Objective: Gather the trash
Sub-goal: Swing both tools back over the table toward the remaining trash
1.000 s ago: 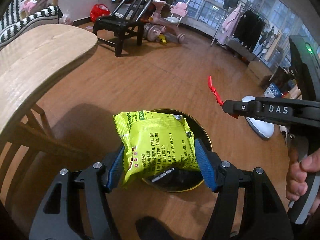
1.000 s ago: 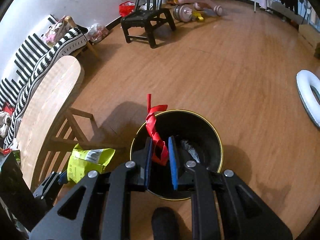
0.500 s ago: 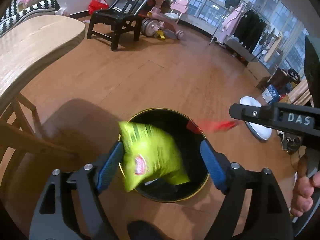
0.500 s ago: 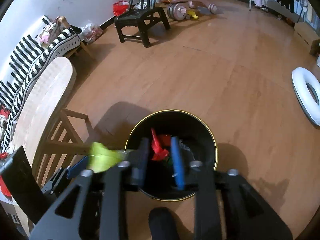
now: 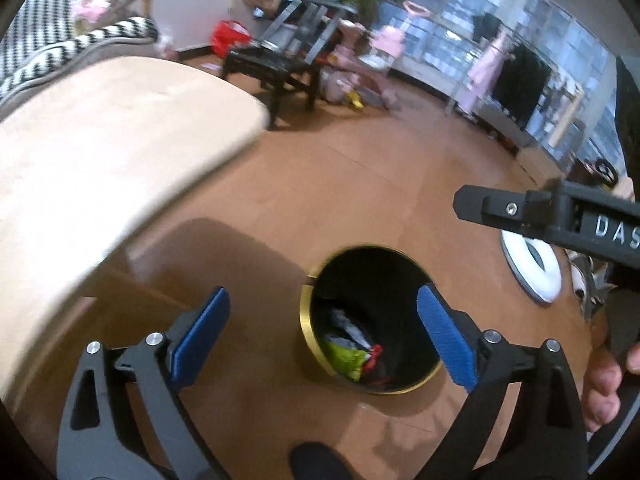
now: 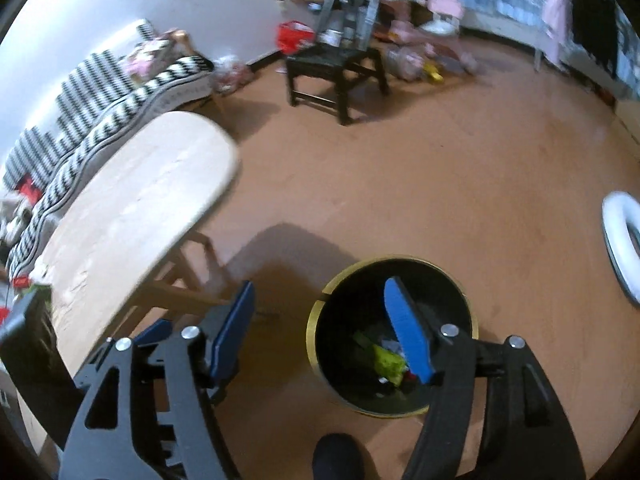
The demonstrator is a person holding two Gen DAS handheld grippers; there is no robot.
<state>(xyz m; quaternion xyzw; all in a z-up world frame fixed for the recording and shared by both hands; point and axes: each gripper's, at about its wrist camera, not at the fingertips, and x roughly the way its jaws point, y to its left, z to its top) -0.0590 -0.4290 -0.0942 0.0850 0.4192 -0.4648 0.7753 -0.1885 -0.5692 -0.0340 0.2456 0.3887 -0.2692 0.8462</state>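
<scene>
1. Closest in, the left gripper [image 5: 323, 334] has its blue pads spread wide with nothing between them. The jaws have just been opening, so it's fully let go
2. Same deal with the right gripper [image 6: 320, 328]: jaws have just been opening, they stand apart and hold nothing. In the left wrist view you can see it poking in from the right, with the person's hand [image 5: 604, 388] on the handle
3. Just past the pads is the black bin [image 5: 308, 320] with the gold rim, sitting on the wooden floor [image 5: 360, 184]. The trash is down inside it: the yellow-green snack bag [image 5: 346, 358] lies near the bottom, the red ribbon scrap [image 5: 374, 356] right beside it, plus some crumpled silvery wrapper [image 5: 348, 326]. From the right wrist view the bag [image 6: 386, 360] shows up in the same spot
4. Handling-wise I'd guess this stuff is featherlight, soft and crinkly. A foil bag is a bit slippery, so pinching a flat edge or the sealed seam looks like the safest hold. The ribbon is floppy, so grab it mid-length
5. Further out on the left is the pale wooden table [image 5: 100, 152], where I'd expect any remaining trash to be, though none shows from here
6. Way back there's a black chair [image 6: 336, 64], a striped sofa [image 6: 100, 120] and a white ring [image 6: 624, 240] off to the right
</scene>
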